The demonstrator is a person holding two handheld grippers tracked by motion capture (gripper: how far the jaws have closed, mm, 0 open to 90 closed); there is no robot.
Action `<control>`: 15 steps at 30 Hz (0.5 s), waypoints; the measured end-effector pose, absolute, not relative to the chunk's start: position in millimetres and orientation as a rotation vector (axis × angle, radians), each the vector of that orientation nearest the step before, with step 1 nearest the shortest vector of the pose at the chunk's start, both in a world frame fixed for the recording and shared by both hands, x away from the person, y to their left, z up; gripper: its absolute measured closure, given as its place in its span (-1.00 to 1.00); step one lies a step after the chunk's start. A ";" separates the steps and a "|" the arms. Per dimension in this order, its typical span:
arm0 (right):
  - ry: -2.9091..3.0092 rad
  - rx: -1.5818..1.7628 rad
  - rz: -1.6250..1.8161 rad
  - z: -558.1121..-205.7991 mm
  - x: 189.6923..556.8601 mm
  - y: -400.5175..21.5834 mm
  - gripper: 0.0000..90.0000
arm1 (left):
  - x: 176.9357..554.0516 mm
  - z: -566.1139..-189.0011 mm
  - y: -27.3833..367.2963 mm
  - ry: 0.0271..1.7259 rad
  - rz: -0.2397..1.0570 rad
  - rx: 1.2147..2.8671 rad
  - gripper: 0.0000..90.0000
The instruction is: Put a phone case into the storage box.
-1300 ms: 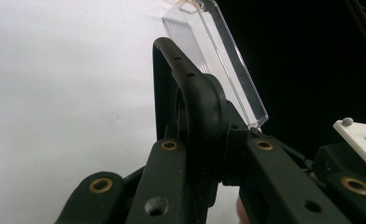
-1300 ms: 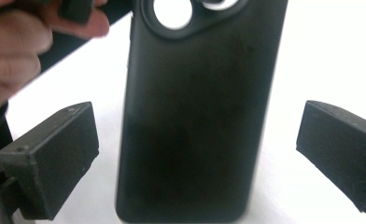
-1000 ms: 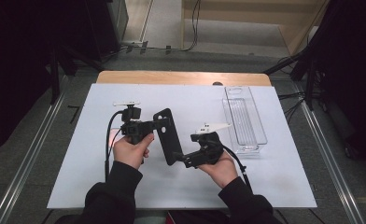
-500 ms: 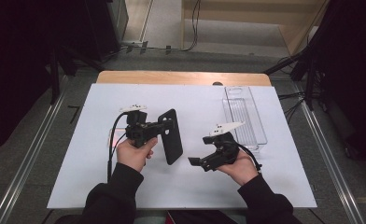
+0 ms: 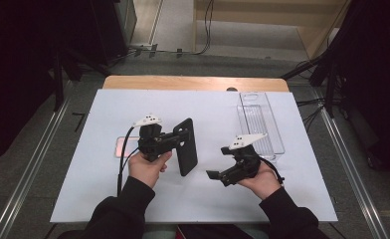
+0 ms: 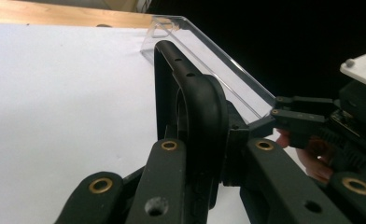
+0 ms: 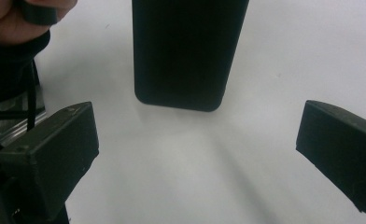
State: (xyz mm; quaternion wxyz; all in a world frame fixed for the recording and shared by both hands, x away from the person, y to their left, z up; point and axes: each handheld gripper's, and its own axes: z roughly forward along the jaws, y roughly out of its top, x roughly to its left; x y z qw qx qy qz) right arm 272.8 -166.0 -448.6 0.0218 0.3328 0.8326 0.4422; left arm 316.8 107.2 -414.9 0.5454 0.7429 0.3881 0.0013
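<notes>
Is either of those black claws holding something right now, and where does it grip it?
The left gripper is shut on the black phone case, clamping its upper side edge. The right gripper is open and holds nothing.

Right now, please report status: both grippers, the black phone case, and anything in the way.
Left gripper shut on black phone case, held off the white mat. Right gripper jaws open, empty, apart from the case. Clear tray at the right, not in the way.

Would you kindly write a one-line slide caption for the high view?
Left tongs grip a black phone case above the white table; open right tongs face it.
</notes>
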 end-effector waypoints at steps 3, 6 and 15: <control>2.558 1.043 1.363 -446.9 274.0 -161.8 -1.00 | 315.3 -415.9 106.8 0.913 0.018 1.772 0.84; 2.517 1.075 1.345 -443.8 274.1 -156.1 -1.00 | 314.6 -416.6 109.1 0.921 0.016 1.759 0.84; 2.414 1.155 1.412 -431.4 278.8 -142.5 -1.00 | 306.7 -413.7 109.0 0.925 0.031 1.739 0.84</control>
